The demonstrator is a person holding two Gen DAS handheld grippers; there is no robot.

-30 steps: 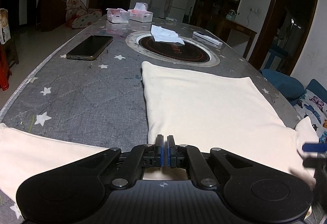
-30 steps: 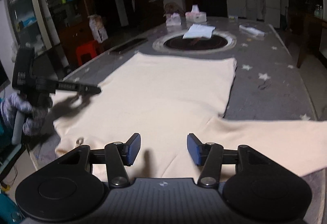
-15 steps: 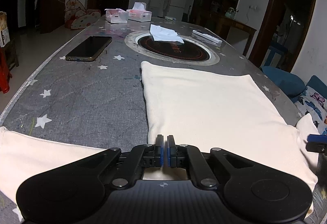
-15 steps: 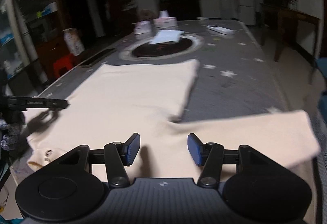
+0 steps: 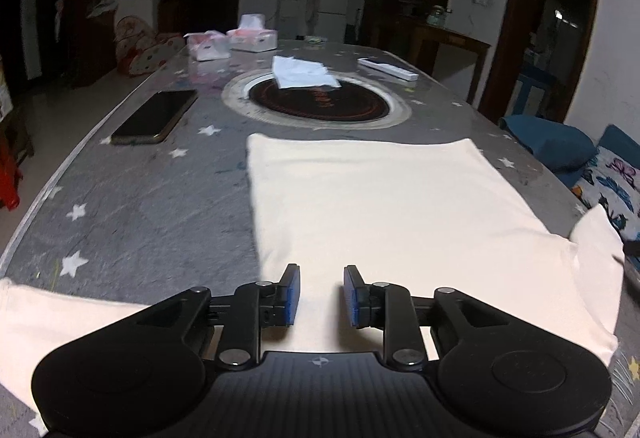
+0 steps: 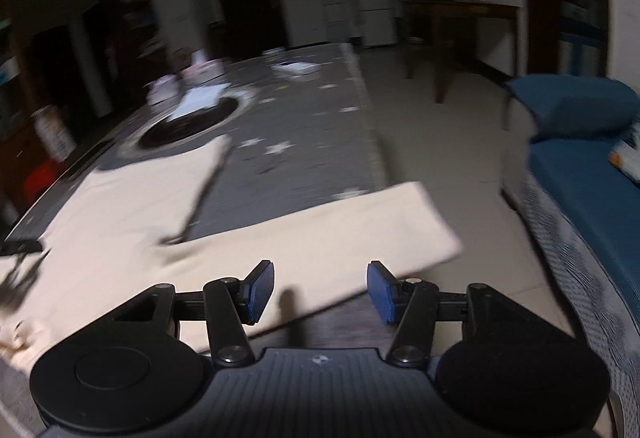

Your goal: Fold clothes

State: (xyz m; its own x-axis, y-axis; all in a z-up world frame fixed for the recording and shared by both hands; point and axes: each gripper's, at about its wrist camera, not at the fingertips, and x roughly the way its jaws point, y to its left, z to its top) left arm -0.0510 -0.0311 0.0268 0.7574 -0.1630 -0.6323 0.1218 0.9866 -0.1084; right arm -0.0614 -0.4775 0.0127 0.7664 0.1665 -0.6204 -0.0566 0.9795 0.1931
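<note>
A cream long-sleeved garment (image 5: pixel 372 198) lies flat on the grey star-patterned table (image 5: pixel 132 198), its sleeves spread to both sides. My left gripper (image 5: pixel 318 296) is open and empty just above the garment's near edge. In the right wrist view the garment (image 6: pixel 132 206) is blurred, and its right sleeve (image 6: pixel 340 234) reaches past the table edge. My right gripper (image 6: pixel 320 292) is open and empty over that sleeve's near edge. The left gripper's dark tip (image 6: pixel 20 248) shows at the far left.
A phone (image 5: pixel 156 116) lies at the table's left. A round hotplate (image 5: pixel 320 104) with a tissue (image 5: pixel 304 76) on it sits beyond the garment. Tissue boxes (image 5: pixel 232 40) stand at the far end. A blue sofa (image 6: pixel 588 190) is to the right of the table.
My left gripper has opened; it was shut before. My right gripper has swung right, toward the sleeve at the table's edge, and stays open.
</note>
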